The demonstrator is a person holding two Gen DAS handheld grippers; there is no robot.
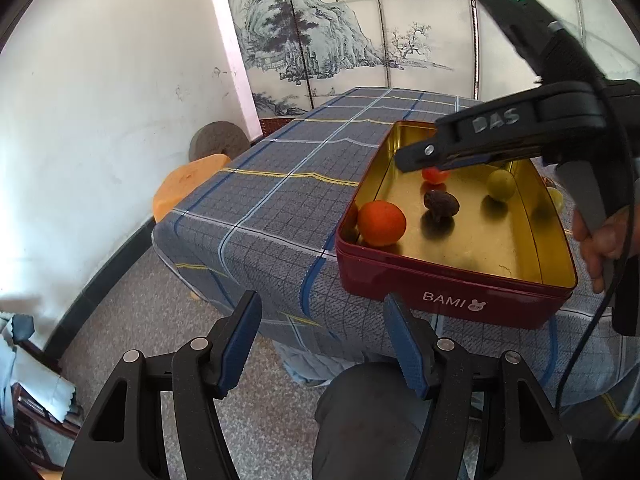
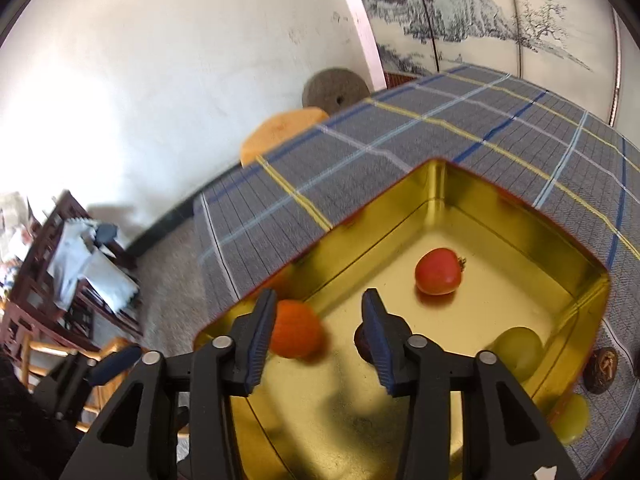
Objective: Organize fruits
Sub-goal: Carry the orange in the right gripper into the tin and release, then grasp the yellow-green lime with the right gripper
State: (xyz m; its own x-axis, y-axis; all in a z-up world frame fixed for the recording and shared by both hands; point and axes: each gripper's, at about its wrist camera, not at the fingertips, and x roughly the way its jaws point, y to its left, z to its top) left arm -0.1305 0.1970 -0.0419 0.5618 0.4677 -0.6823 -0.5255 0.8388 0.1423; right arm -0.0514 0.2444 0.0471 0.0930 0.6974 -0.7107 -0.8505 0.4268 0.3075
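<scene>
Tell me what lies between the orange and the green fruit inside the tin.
In the left wrist view, a dark wrinkled date sits on the gold floor between the orange and the green fruit in the tin.

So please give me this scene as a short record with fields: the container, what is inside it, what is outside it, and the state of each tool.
container: red tin, gold inside, on checked tablecloth
inside: orange, red tomato, dark date, green fruit
outside: brown fruit and another green one beside the tin
left tool: open, empty, off the table edge
right tool: open, empty, over the tin
</scene>
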